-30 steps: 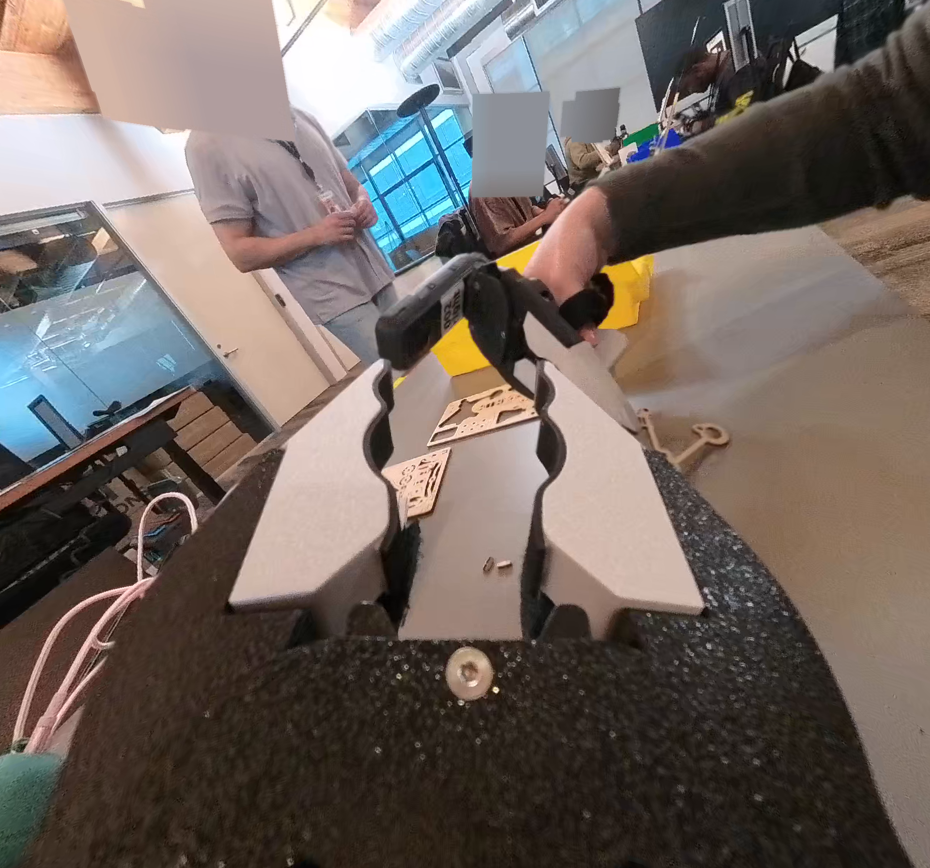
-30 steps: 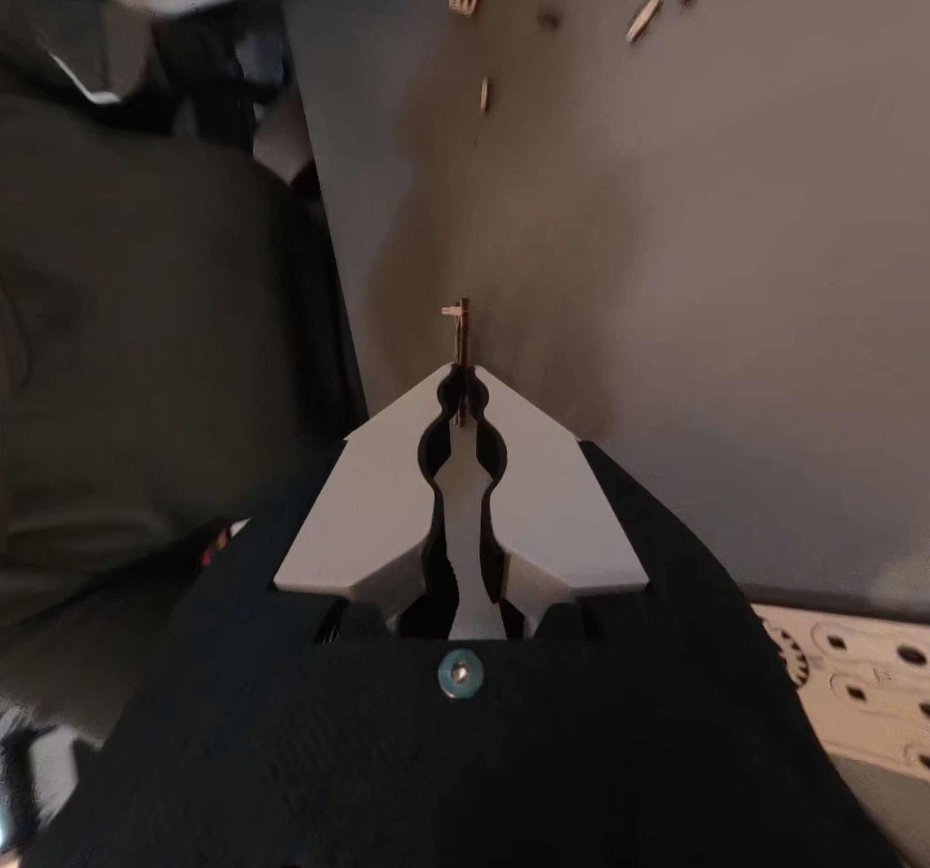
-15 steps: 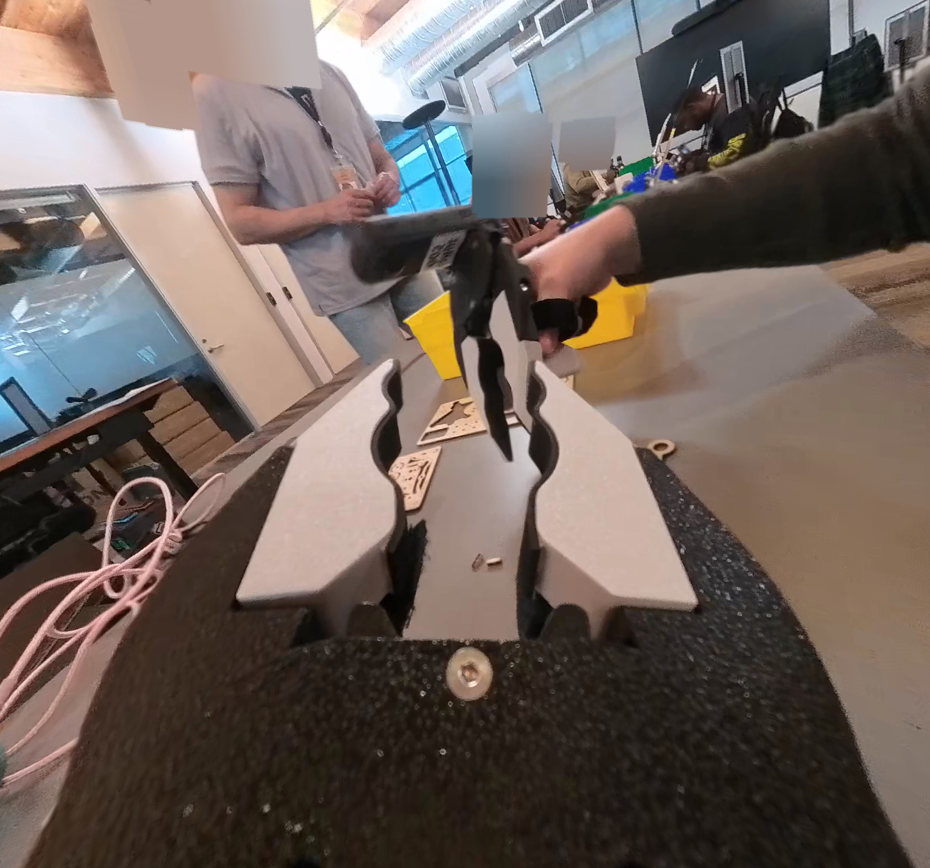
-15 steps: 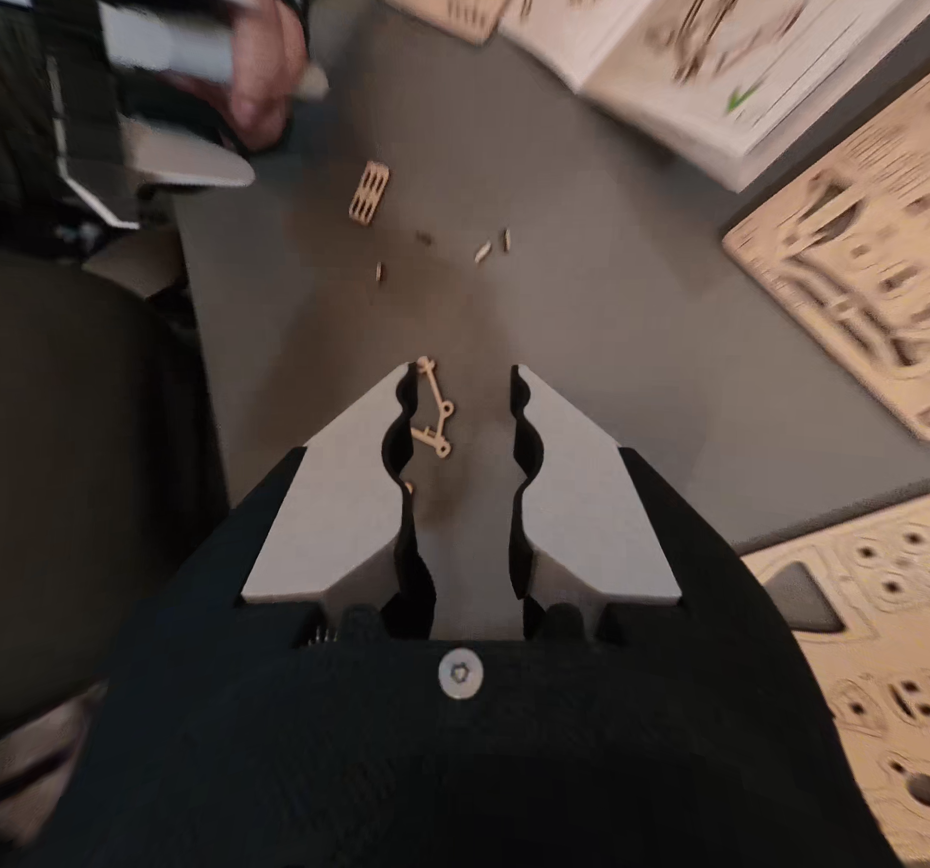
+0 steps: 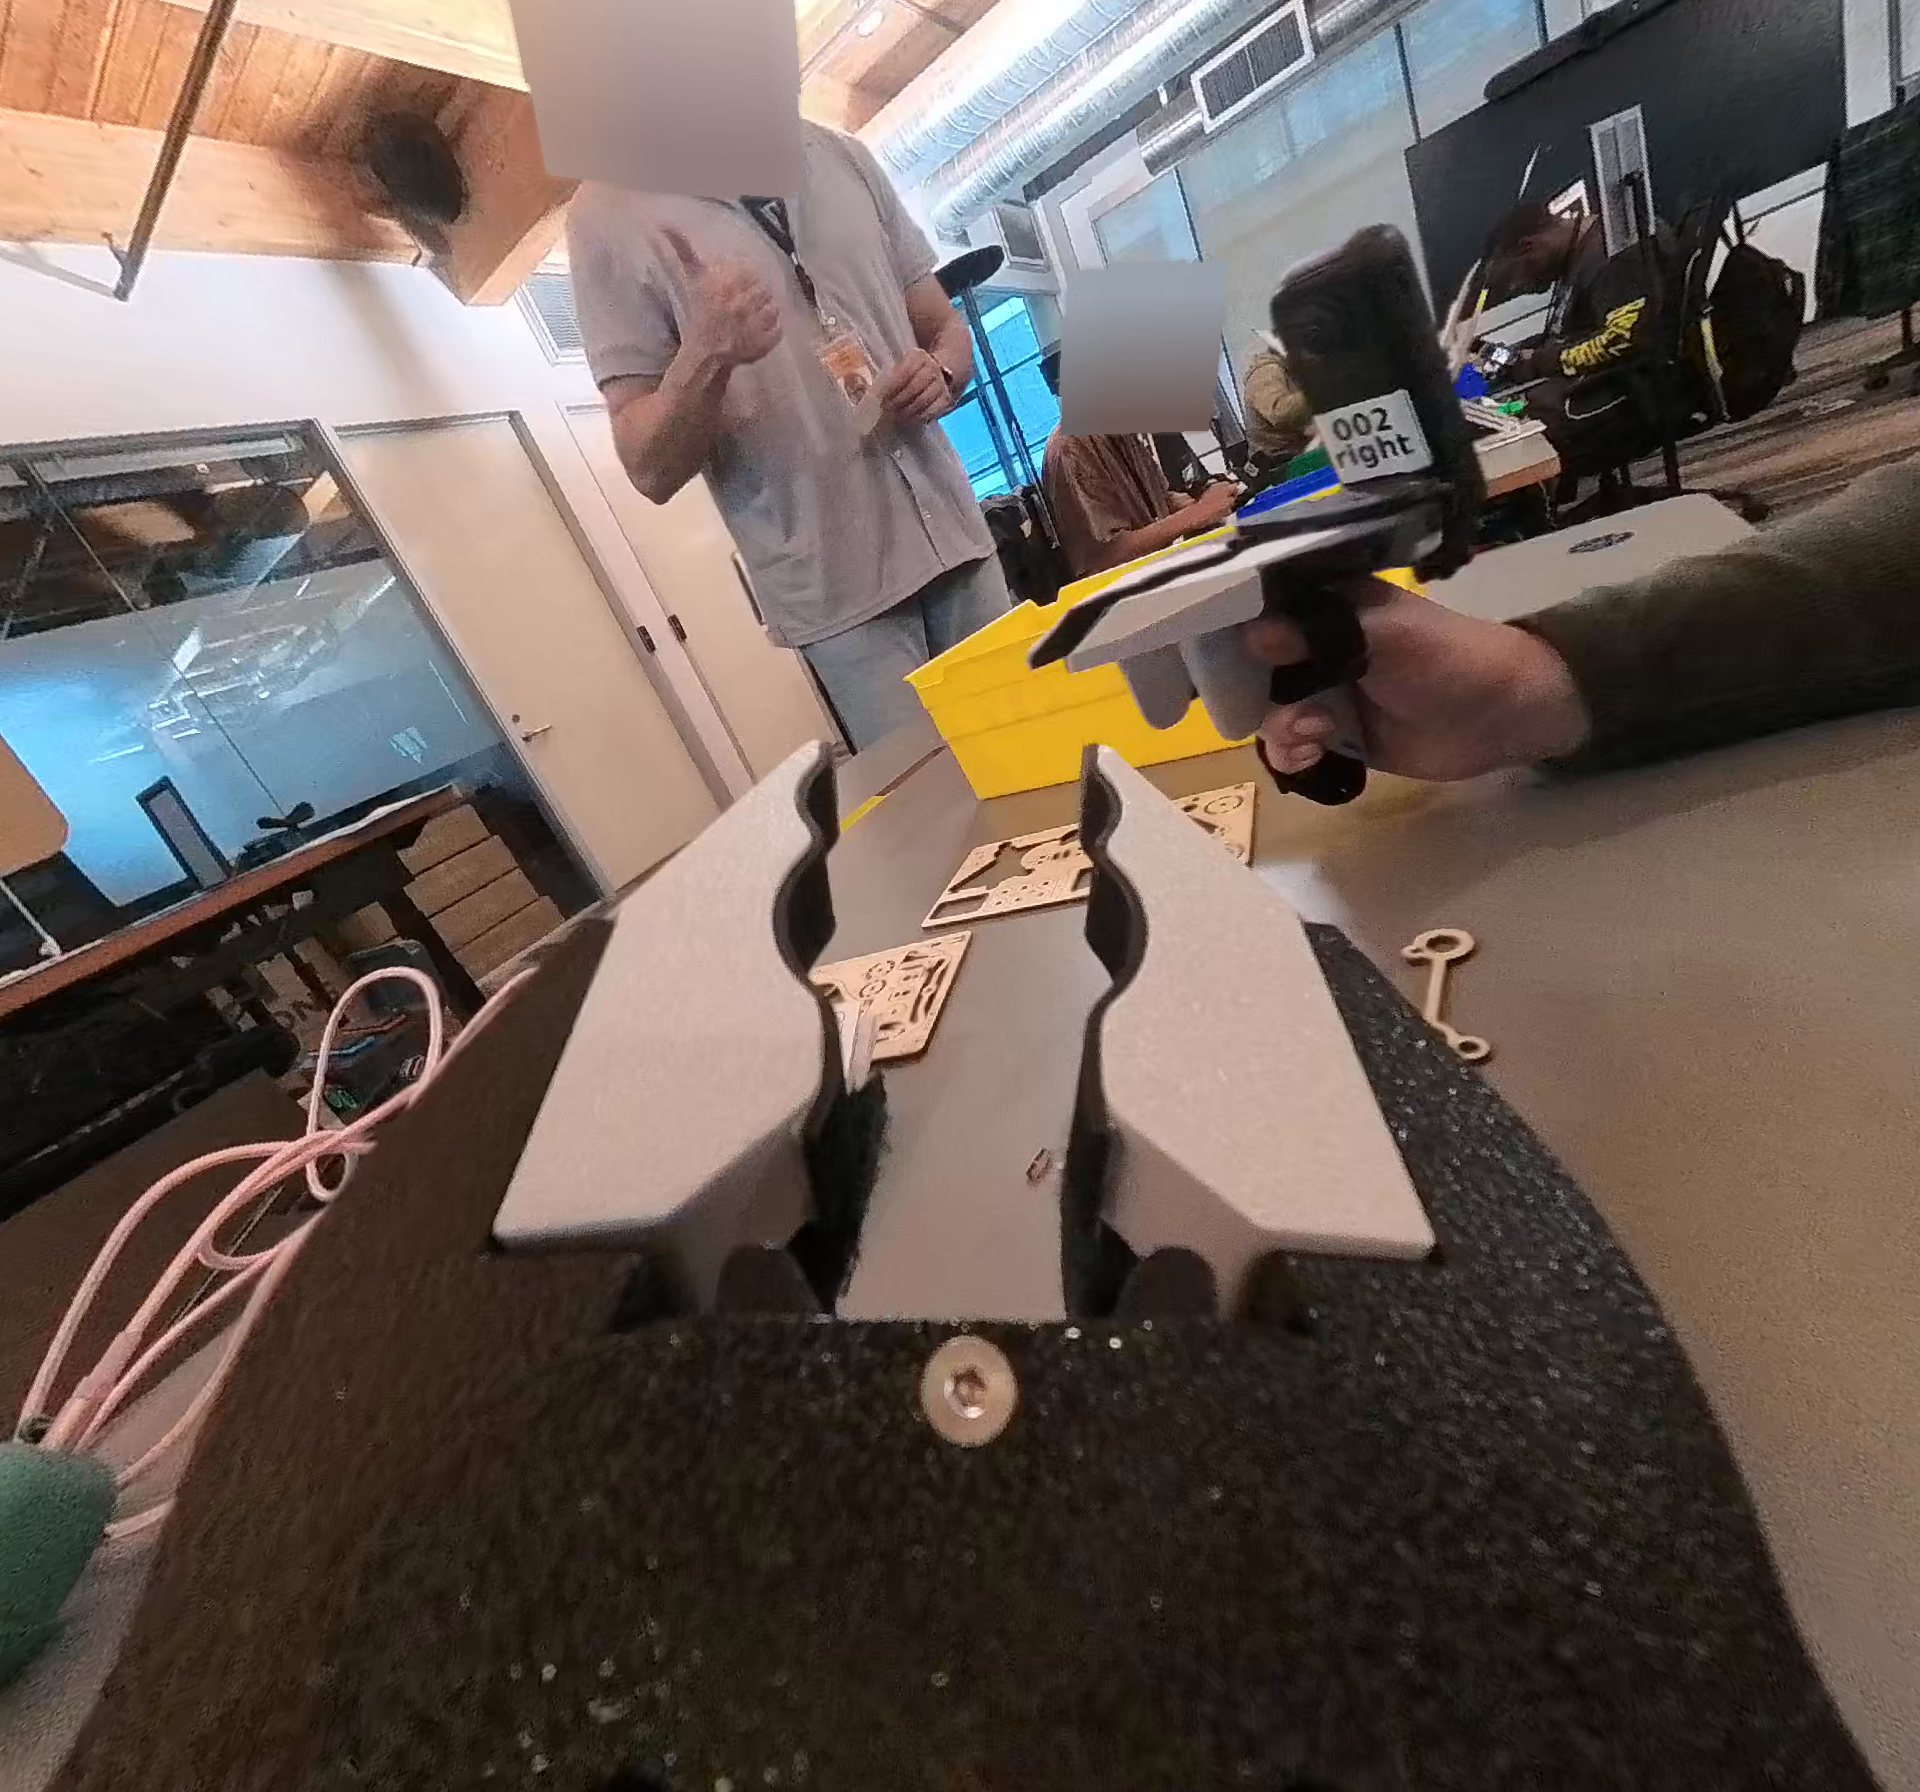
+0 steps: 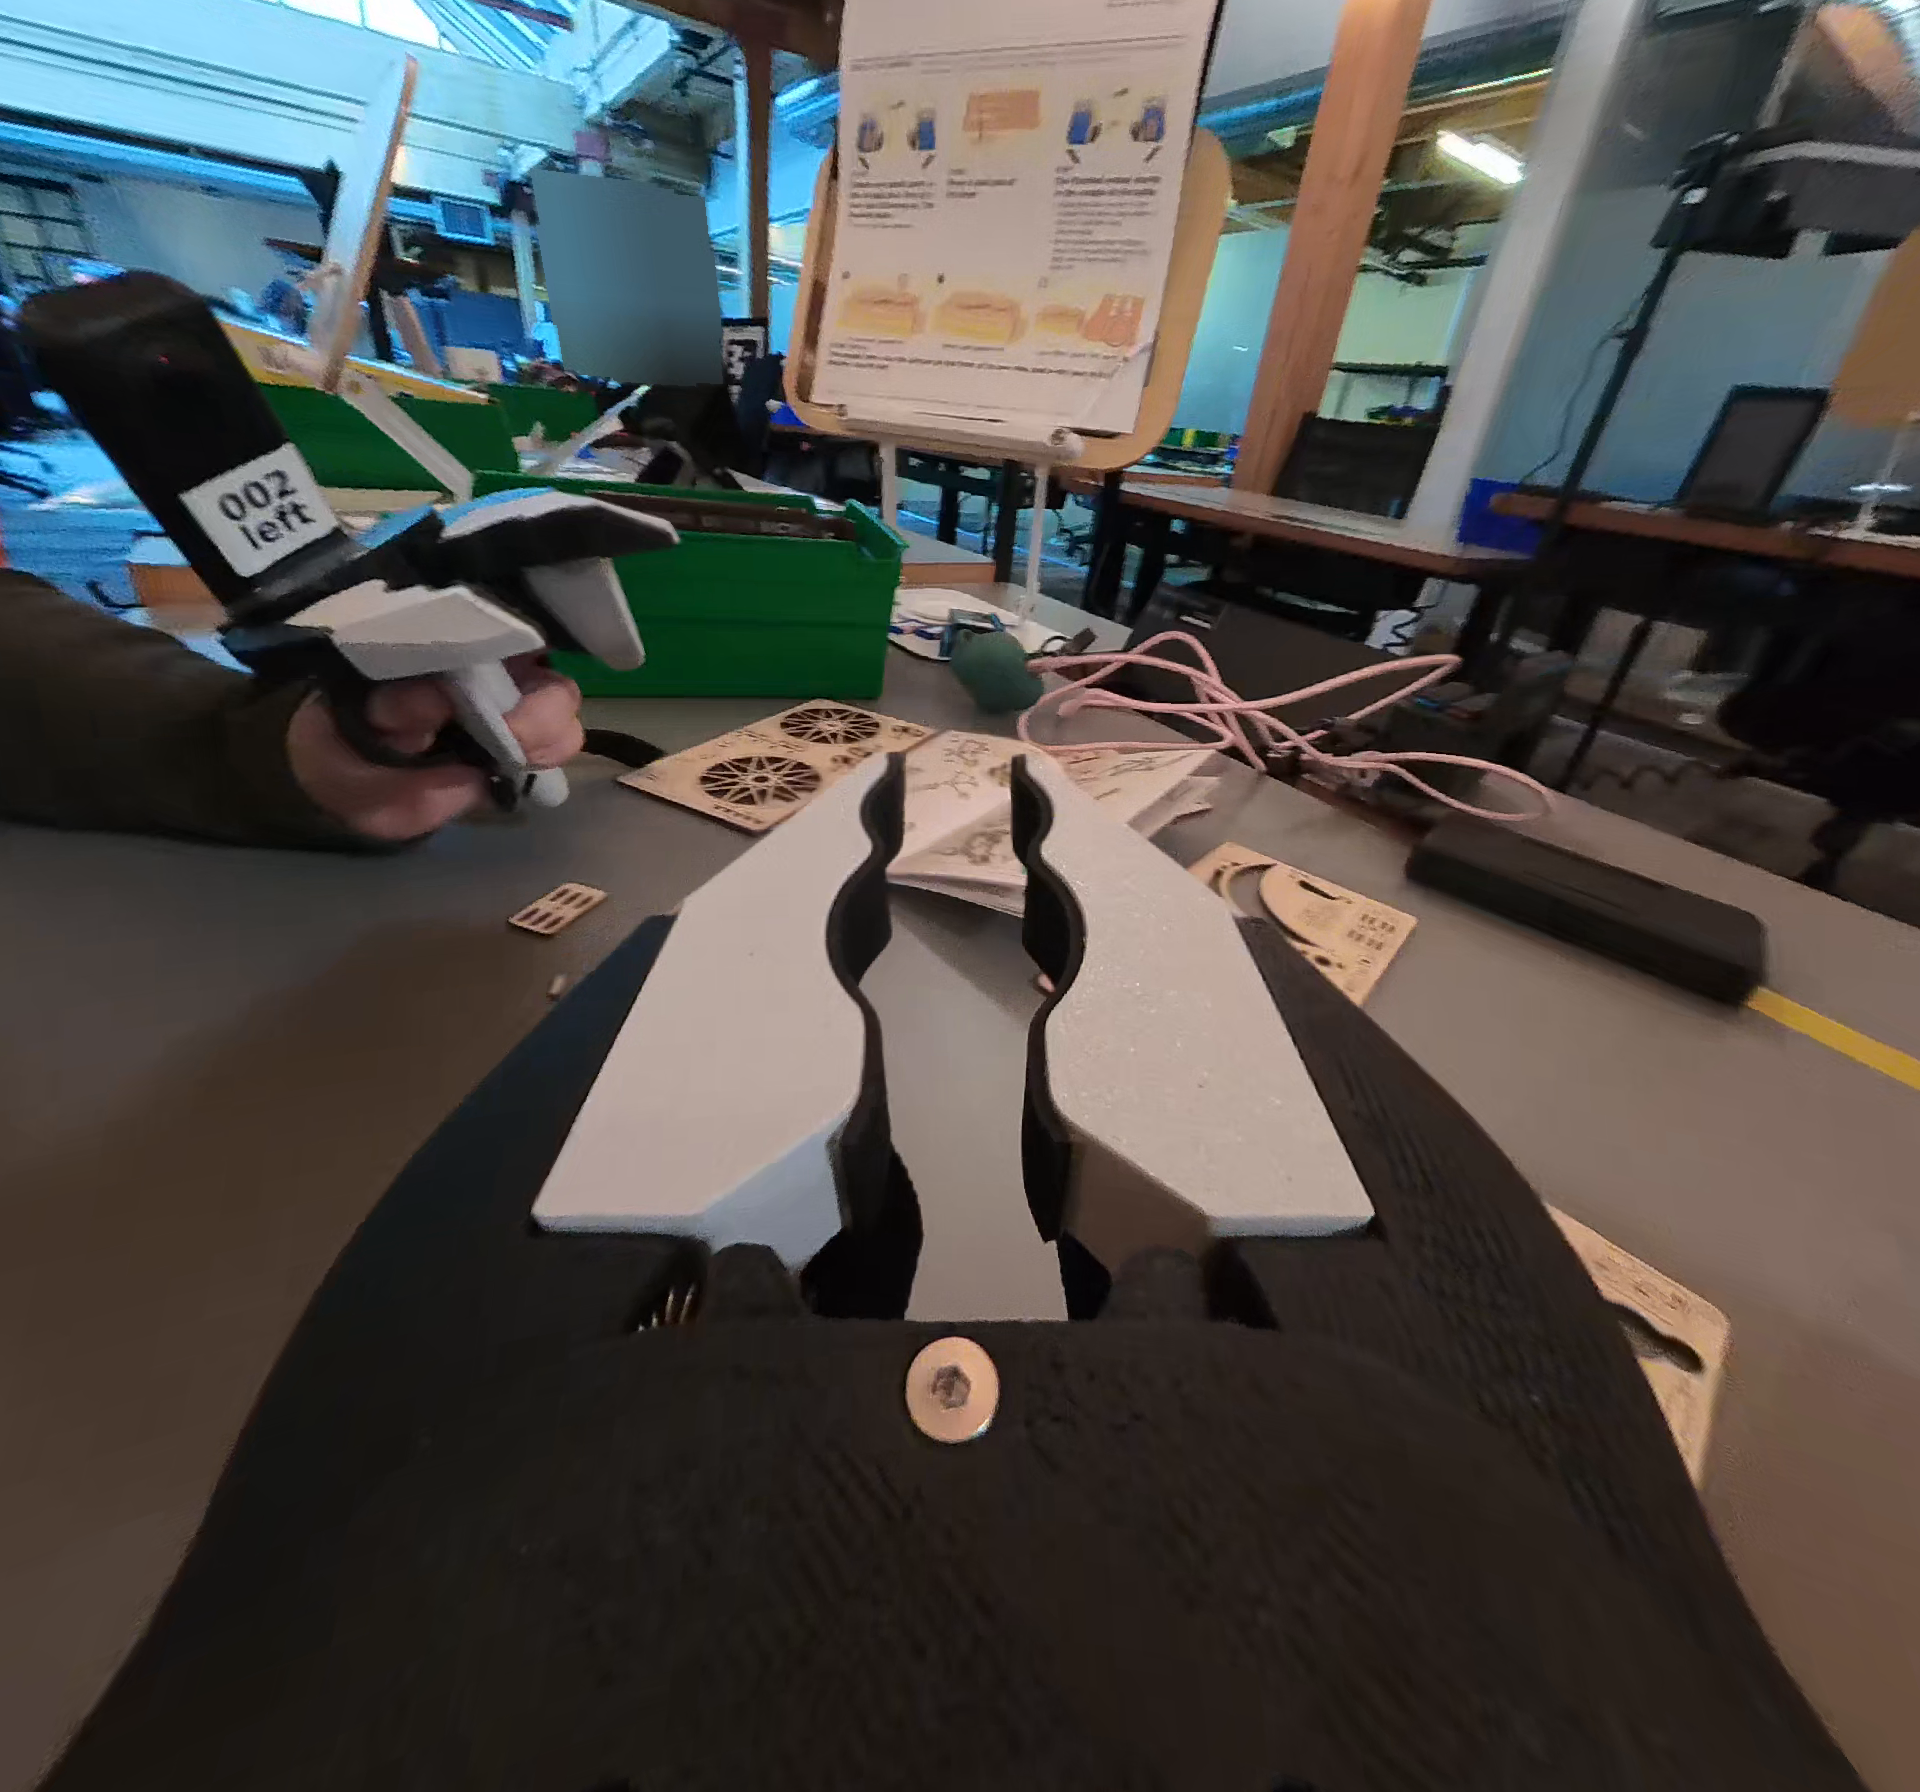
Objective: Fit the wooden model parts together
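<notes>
Grey table [image 6: 260, 1015] carries the laser-cut wooden sheets [image 6: 774, 766], a loose key-shaped link [image 5: 1444, 994] and a small slotted plate [image 6: 556, 909]; both left gripper [image 5: 956, 786] and right gripper [image 6: 951, 776] gape, empty, so pinch one part squarely first.

Matt grey table [image 5: 1662, 1067], pale wooden sheets [image 5: 1018, 875]

yellow bin [image 5: 1039, 714], green bin [image 6: 748, 620], pink cable [image 6: 1247, 703]

An open-plan workshop: exposed ducts [image 5: 1039, 80], parts bins [image 6: 727, 599], worktables [image 6: 1351, 516], timber beams [image 5: 260, 28].
</notes>
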The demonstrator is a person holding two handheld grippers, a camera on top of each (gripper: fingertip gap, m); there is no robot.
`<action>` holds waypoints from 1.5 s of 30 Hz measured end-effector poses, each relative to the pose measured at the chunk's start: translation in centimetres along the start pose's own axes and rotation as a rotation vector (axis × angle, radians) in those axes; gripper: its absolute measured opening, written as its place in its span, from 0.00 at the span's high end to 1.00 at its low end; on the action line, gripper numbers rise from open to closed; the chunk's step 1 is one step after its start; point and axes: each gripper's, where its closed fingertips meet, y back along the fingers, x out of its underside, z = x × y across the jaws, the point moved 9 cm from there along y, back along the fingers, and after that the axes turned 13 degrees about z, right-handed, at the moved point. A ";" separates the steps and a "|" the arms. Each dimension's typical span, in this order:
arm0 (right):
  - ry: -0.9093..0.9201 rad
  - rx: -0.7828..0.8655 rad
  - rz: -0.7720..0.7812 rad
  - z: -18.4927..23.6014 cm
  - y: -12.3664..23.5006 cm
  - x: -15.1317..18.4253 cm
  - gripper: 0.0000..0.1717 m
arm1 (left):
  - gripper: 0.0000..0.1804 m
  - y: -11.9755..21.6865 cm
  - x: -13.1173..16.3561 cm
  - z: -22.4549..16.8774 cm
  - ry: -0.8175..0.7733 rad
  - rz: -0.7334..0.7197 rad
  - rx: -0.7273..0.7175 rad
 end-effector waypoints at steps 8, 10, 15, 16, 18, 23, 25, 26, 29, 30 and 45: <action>0.040 -0.015 0.041 0.5 -0.5 0.3 0.93 | 0.78 0.1 0.5 0.9 0.080 0.002 -0.008; 0.038 -0.028 0.053 0.5 -0.6 0.4 0.94 | 0.79 0.1 0.6 1.0 0.094 0.001 -0.012; 0.027 -0.072 0.066 0.7 -0.8 0.4 0.94 | 0.83 0.1 0.7 1.1 0.107 -0.001 -0.002; 0.026 -0.078 0.074 0.7 -0.9 0.5 0.94 | 0.83 0.1 0.7 1.1 0.108 0.001 -0.001; 0.024 -0.091 0.102 0.8 -1.1 0.7 0.94 | 0.84 0.2 0.7 1.1 0.110 -0.002 -0.001; 0.032 -0.294 0.226 1.6 -1.7 1.1 0.93 | 0.86 0.1 0.8 1.1 0.110 -0.001 0.010; 0.073 -0.328 0.241 1.9 -1.6 1.0 0.93 | 0.86 0.1 0.8 1.0 0.110 0.004 0.013; 0.095 -0.318 0.248 2.0 -1.6 1.0 0.93 | 0.86 0.1 0.8 1.1 0.110 0.005 0.013; 0.090 -0.378 0.392 2.2 -2.0 1.8 0.91 | 0.86 -0.1 1.0 1.0 0.124 0.016 0.040; 0.064 -0.406 0.458 2.3 -2.3 2.2 0.89 | 0.85 -0.4 1.3 0.9 0.141 0.036 0.055; 0.020 -0.450 0.797 4.5 -4.6 4.4 0.89 | 0.88 -0.5 1.8 1.3 0.208 0.045 0.082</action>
